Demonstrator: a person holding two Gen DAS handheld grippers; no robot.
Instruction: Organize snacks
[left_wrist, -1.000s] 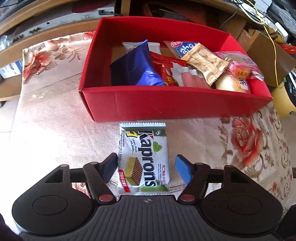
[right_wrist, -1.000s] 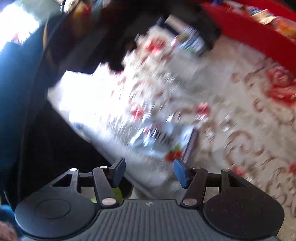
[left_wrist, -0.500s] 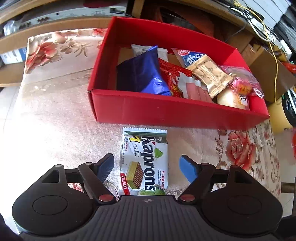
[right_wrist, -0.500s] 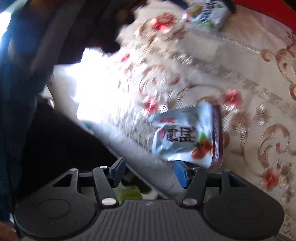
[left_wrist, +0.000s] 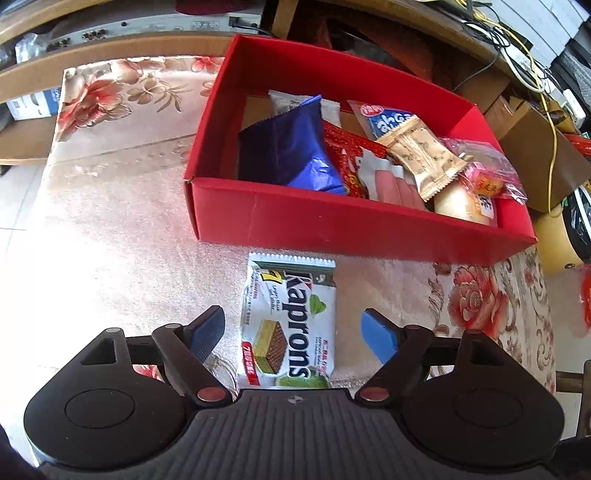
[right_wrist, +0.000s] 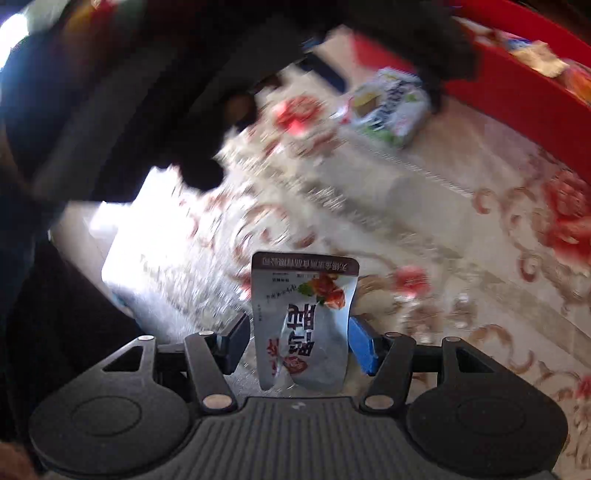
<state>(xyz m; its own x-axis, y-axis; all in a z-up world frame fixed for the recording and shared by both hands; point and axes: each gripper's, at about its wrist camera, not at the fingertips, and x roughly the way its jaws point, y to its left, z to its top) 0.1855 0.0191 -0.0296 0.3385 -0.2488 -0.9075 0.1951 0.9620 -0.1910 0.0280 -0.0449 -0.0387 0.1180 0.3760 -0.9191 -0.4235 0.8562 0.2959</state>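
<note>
Left gripper (left_wrist: 293, 328): fingers (left_wrist: 207, 332) spread wide, pointing down and forward at the bench (left_wrist: 110, 251). Wafer pack (left_wrist: 290, 321) lies flat on the cloth between them, touching neither. Just past it sits the red box (left_wrist: 332, 221), its near wall almost at the pack's far edge. Inside: blue bag (left_wrist: 295, 151), red pack (left_wrist: 351, 162), gold bar (left_wrist: 421, 155), others piled to the right.

Right gripper (right_wrist: 299, 339): fingers closed in on a silver pouch (right_wrist: 303, 321), pads at both its side edges; looks gripped. Background motion-blurred. Farther out, the wafer pack under the left gripper's dark body, red box top right.
</note>
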